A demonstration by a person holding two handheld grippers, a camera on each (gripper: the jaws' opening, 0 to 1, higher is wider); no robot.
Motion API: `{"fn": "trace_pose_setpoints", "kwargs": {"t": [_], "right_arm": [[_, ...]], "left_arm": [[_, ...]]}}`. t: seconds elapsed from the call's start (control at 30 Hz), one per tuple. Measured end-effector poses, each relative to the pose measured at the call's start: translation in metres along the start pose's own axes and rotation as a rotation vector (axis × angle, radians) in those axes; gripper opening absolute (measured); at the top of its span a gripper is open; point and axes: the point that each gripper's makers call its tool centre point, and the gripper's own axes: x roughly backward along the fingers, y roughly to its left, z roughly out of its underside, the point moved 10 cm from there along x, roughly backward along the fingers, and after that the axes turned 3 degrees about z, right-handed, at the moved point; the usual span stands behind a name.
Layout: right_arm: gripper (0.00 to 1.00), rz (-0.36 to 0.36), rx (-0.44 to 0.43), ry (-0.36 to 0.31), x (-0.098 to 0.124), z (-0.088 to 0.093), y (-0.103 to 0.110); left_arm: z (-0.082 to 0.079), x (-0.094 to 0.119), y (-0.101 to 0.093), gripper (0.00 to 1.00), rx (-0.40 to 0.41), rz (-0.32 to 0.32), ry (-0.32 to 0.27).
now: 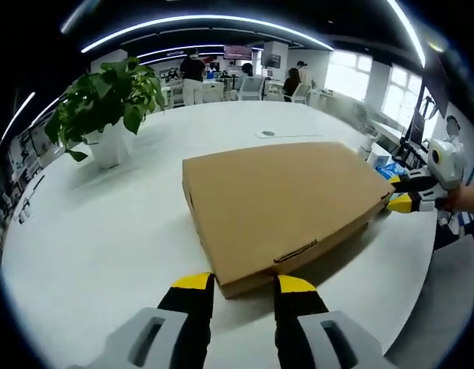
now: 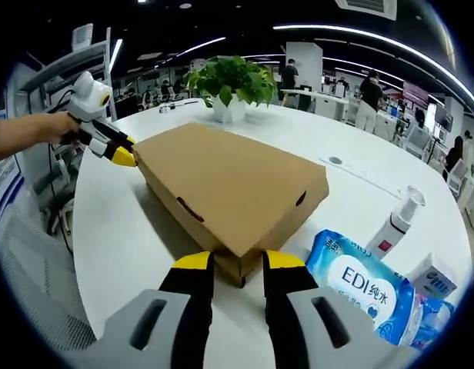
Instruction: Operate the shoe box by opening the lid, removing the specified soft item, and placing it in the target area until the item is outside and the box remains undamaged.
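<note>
Cardboard shoe box (image 1: pixel 287 204) closed; corners between left claw (image 1: pixel 245 284), right claw (image 2: pixel 238 261) tips.

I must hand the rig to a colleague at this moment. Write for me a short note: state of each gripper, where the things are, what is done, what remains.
Left gripper: open, jaws at one corner of the shoe box.
Right gripper: open, jaws at the opposite corner.
Shoe box: closed, flat on the white table; lid down.
Nearby: potted plant, wipes pack, small bottle.
Done: both grippers are placed at the box.
Left: open lid, take out the soft item, place it in the target area, no damage to box.
</note>
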Motion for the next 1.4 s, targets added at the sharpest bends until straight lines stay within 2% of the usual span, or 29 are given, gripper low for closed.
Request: {"fn": "trace_pose_setpoints", "kwargs": {"t": [0.6,0.7,0.83,1.1,1.37,1.4], "right_arm": [[0.23,-0.006,0.004,0.008,-0.001,-0.001,-0.003],[0.25,-0.016,-0.026,0.003,0.000,-0.001,-0.004],[0.29,-0.001,-0.015,-0.004,0.004,0.000,-0.003],[0.34,0.031,-0.013,-0.032,0.028,0.001,-0.010],[0.43,0.097,-0.038,-0.077,0.066,0.006,-0.029],[0.44,0.115,-0.045,-0.085,0.076,0.008,-0.033]], "left_arm": [[0.001,0.000,-0.002,0.31,0.007,-0.008,-0.010],[0.003,0.001,-0.002,0.31,0.030,-0.010,-0.011],[0.006,0.004,-0.004,0.34,0.032,-0.015,-0.018],[0.012,0.023,-0.012,0.37,0.032,-0.029,-0.054],[0.014,0.045,-0.028,0.47,0.020,-0.038,-0.112],[0.015,0.049,-0.032,0.48,0.014,-0.038,-0.119]]}}
